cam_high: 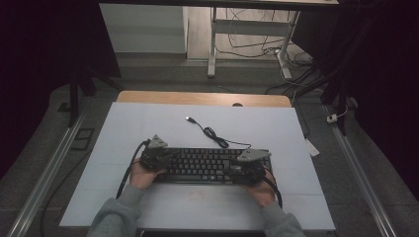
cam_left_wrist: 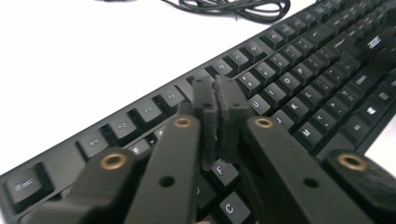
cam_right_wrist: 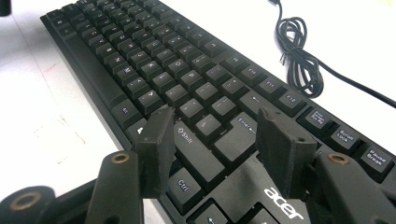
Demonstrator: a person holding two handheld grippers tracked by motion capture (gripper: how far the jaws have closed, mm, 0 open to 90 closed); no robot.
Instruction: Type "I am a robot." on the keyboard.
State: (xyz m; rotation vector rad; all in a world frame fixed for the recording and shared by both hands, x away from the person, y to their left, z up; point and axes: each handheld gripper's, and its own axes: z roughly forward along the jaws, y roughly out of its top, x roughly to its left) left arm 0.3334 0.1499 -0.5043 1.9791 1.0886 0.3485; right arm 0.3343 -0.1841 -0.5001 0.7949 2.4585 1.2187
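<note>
Both tongs sit over the ends of a black keyboard (cam_high: pixel 205 165) at lower centre of the high view, the left gripper (cam_high: pixel 154 157) at the keyboard's left end and the right gripper (cam_high: pixel 251 165) at its right end. Seen from its own camera, the left gripper (cam_left_wrist: pixel 217 100) has its jaws pressed together with nothing between them, the pads meeting above the letter keys. The right gripper (cam_right_wrist: pixel 215 135) has its jaws spread, one over the Shift key and the other near Enter (the "acer" mark shows just below).

From above, the grippers and the hands (cam_high: pixel 143 175) behind them cover both ends of the keyboard, so its corners cannot be made out there; whether the tips touch the keys is unclear. In the left gripper view the near keys are partly hidden by the jaws and the far keys blur out at the upper right.

The keyboard lies flat on the white table (cam_high: pixel 148 128), long axis running left to right across the frame, its key rows facing the person. Its black cable (cam_high: pixel 215 136) leaves the far edge, coils, and ends in a plug (cam_high: pixel 189 119) toward upper centre.
</note>
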